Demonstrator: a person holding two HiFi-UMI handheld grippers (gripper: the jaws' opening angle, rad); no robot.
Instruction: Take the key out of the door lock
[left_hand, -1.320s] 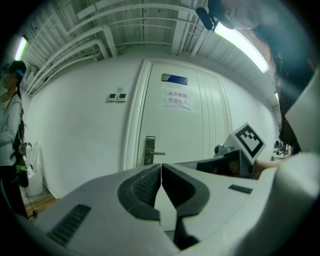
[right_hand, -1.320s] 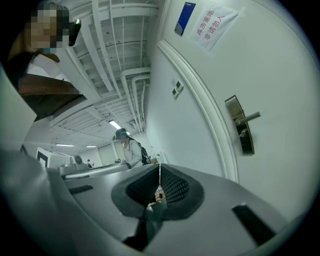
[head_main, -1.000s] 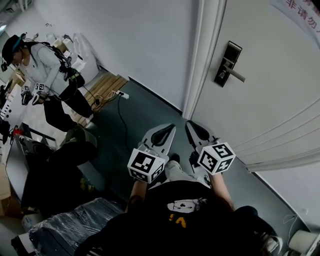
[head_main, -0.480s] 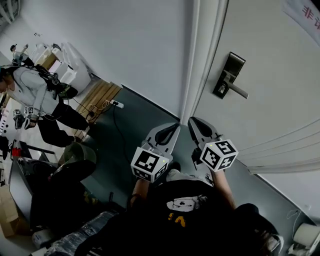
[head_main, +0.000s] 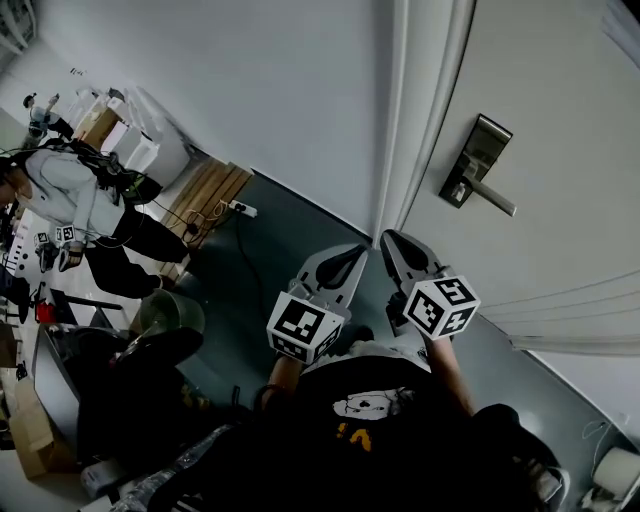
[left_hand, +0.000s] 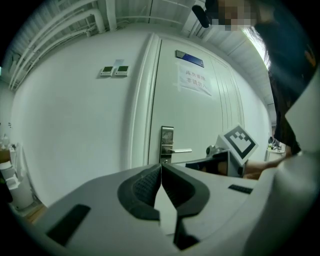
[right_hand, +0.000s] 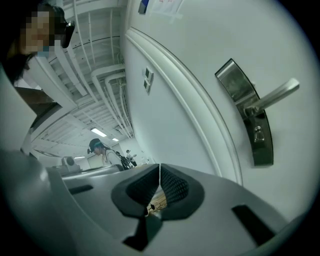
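1. Key (right_hand: 258, 134) is not in our grip yet. We're taking it for the small bright piece on the lock plate (right_hand: 235, 85), well ahead of us. Nearest to us, the left gripper (left_hand: 161, 169) and the right gripper (right_hand: 160, 171) are both sitting clenched, pads pressed together with nothing between them. If we arrive like that, we'll be poking the key instead of pinching it, so whichever jaws we use need spreading first.
2. In the head view the two grippers are riding just beside each other. If both go in together, they could be knocking each other or crowding the line to the lock.
3. Next out, the door frame (head_main: 420, 120) is standing between the wall and the door (head_main: 560, 90), left of the lock. A wide sideways swing could be clipping its moulding.
4. The handle (right_hand: 274, 95) is sticking out from the plate towards us, just beside the key. If we catch that lever, we risk pressing it down and moving the door, which would be carrying the key off our line.
5. Farthest, the key itself is showing small and at a slant, and we're not able to tell how it is turned. A shallow pinch could be slipping off. A pull off its axis could be jamming it in the lock. If it is sitting turned, it may not be coming out at all.
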